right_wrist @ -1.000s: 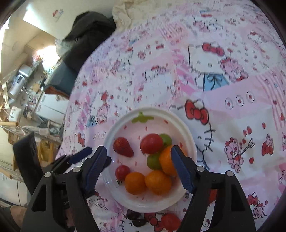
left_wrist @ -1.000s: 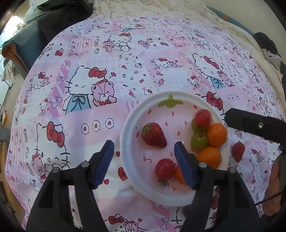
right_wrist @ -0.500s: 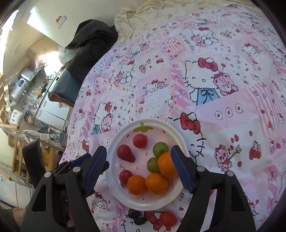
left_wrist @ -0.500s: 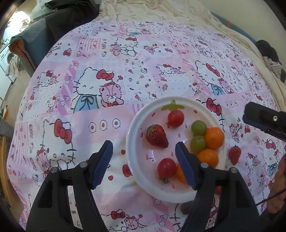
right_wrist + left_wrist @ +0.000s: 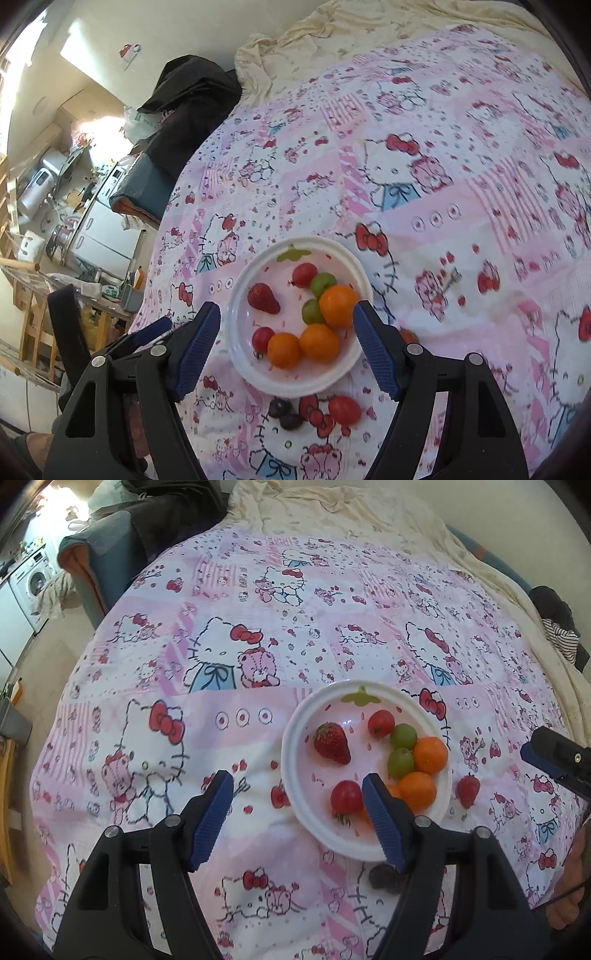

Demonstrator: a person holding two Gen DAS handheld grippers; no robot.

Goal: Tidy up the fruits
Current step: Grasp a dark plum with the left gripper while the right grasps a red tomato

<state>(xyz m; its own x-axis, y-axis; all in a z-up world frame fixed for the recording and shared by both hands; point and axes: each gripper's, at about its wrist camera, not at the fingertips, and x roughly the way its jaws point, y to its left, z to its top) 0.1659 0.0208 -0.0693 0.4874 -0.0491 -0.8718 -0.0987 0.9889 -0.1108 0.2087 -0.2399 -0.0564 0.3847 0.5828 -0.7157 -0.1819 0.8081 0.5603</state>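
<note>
A white plate (image 5: 295, 720) (image 5: 236, 295) on the Hello Kitty cloth holds a strawberry (image 5: 331, 743) (image 5: 263, 298), two red tomatoes (image 5: 381, 722) (image 5: 304, 274), two green grapes (image 5: 400, 762) (image 5: 313, 311) and three oranges (image 5: 430, 754) (image 5: 338, 305). Beside the plate on the cloth lie a second strawberry (image 5: 467, 791), a red tomato (image 5: 344, 410) and two dark grapes (image 5: 285, 414) (image 5: 384, 877). My left gripper (image 5: 297, 805) is open and empty, above the plate's near left edge. My right gripper (image 5: 286, 341) is open and empty above the plate.
The cloth covers a bed with a cream sheet (image 5: 332, 517) at the far end. A dark jacket on a blue chair (image 5: 110, 550) stands off the far left corner. Kitchen appliances (image 5: 44, 177) lie beyond the left edge.
Both grippers have risen and pulled back from the plate, which looks smaller now. A red tomato that sat on the pile now lies by the strawberry near the plate's far rim.
</note>
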